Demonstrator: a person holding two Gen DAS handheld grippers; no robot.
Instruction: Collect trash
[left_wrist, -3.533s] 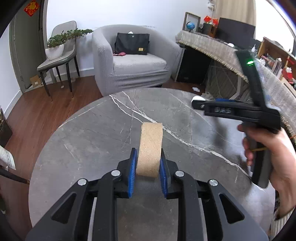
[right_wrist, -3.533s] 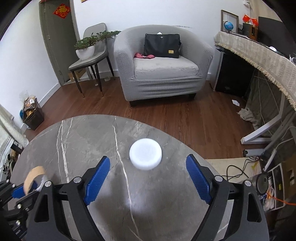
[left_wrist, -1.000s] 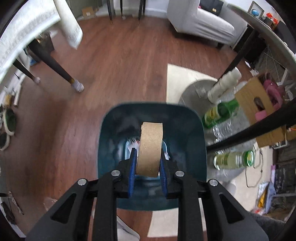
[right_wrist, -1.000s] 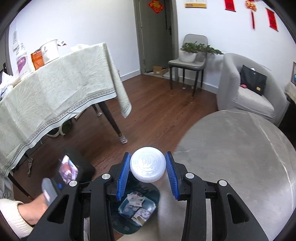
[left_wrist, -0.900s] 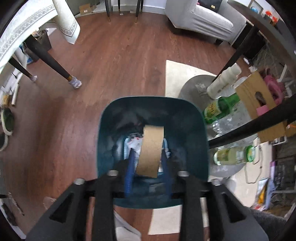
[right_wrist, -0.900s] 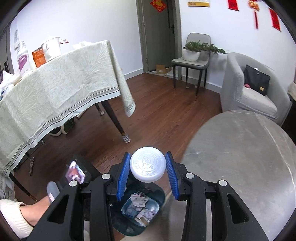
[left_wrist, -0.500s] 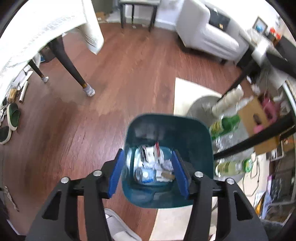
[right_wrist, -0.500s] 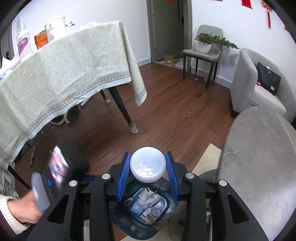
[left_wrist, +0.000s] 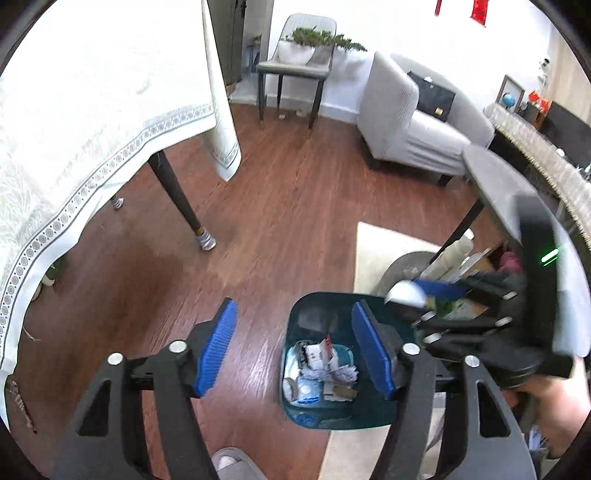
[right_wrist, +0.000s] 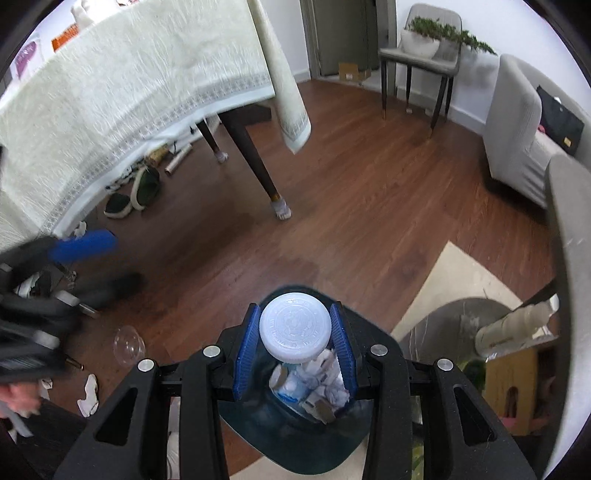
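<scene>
The left tool (left_wrist: 293, 345) is seen with its blue pads standing well apart and nothing between them; its jaws have just been opening. Below it, the wooden floor (left_wrist: 295, 206) is noted, and just to the right of its middle a dark teal bin (left_wrist: 376, 415) stands on the floor. The bin's bottom is covered with crumpled white paper, small wrappers and a brown piece of card.

The right tool (right_wrist: 294, 345) is closed on a white lid (right_wrist: 294, 328), gripped at its two opposite edges. The lid is round, flat-topped and of matt white plastic, with a faint embossed ring pattern on its face and a ribbed rim. It is held directly above the open bin (right_wrist: 373, 439).

To the right, the edge of a grey stone desk (right_wrist: 574, 258) is seen, beside a pale rug (right_wrist: 461, 280).
</scene>
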